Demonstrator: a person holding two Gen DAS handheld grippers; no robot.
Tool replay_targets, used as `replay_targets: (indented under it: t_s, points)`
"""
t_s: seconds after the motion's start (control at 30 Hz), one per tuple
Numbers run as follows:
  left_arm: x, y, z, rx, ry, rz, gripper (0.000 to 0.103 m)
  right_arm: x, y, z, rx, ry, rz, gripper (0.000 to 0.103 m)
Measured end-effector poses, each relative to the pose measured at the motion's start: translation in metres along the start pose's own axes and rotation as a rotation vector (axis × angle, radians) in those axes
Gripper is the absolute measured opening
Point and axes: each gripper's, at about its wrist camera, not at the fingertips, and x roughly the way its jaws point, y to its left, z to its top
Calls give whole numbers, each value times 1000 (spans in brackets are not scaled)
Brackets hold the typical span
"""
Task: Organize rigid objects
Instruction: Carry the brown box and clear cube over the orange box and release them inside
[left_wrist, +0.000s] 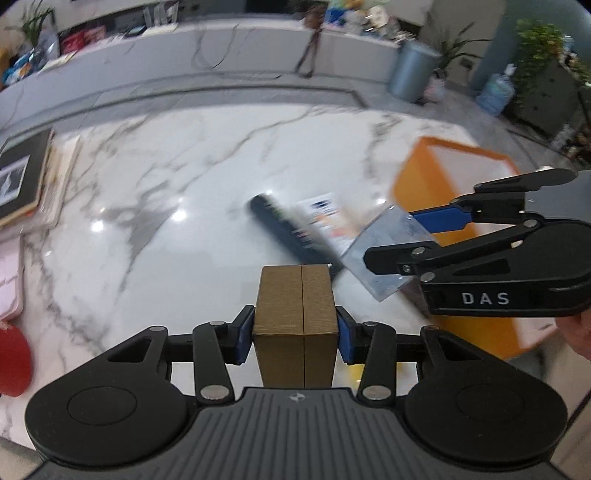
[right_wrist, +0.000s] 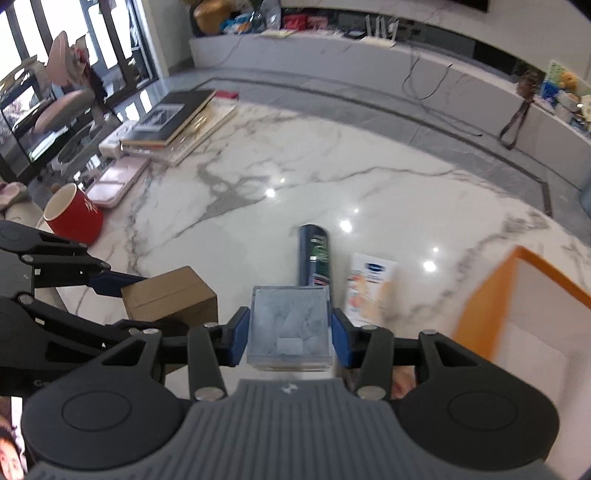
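Both grippers carry loads above the marble desk (left_wrist: 184, 192): the left gripper (left_wrist: 295, 328) has its fingers clamped on a brown box (left_wrist: 295, 306), the right gripper (right_wrist: 290, 332) on a clear case (right_wrist: 288, 325), probably bound for the orange bin (right_wrist: 517, 314) at right.

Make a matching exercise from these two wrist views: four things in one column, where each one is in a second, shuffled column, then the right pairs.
Things
1. brown cardboard box
2. clear plastic box
3. dark tube
4. red mug

Places
A. lying flat on the marble table, beside a white carton
B. clamped in the left gripper
C. standing at the table's edge, near the stacked books
D. clamped in the right gripper

Pairs: 1-B, 2-D, 3-A, 4-C
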Motion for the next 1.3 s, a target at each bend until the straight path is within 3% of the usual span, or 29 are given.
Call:
replay_targets:
  t_s: [0.27,0.53,0.7,0.9,1.3]
  points:
    - [-20,-95,15,114,-71,-138,50,-88,-61,-45,57,-60,-171,46]
    - [13,-181,24,210,-36,-263,50,-120,-131,-113,153,22,-284,46]
    - [56,-215,25,192,32,-282,50,-122,-162,-142,168,82,-253,46]
    - [95,-227,25,129,102,-289,50,-97,-174,-160,125,164,-201,46]
    - [131,-244,20,83,169,-253,50,-69,-186,-168,107,263,-149,46]
